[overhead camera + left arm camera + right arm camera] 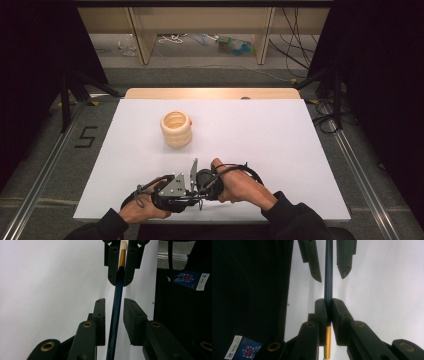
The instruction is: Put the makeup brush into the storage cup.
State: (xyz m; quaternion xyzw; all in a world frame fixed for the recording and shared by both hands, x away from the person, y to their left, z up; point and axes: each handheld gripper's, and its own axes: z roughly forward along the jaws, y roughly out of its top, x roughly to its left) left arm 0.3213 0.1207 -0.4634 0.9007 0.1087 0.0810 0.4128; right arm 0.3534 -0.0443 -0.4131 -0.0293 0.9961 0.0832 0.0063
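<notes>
Paintbrush [328, 277] pinched by right claw [328, 308]; left claw [113, 315] spread around its handle.

My grippers are black: left gripper [113, 312], right gripper [329, 310], each with brass-coloured rivets at the jaw pivots. A grey plate [174, 185] sits on top of one. Between the jaws I see a brush [117, 302] with a dark blue handle, a gold band and a pale cream tip. My table [280, 140] is plain white, no pattern, with a light wood edge at the far side. The ribbed cup [176, 129] is cream, with a small orange spot at its rim. My sleeves [295, 222] are black. A label [191, 278] is dark blue with red and white specks, white at one end.
</notes>
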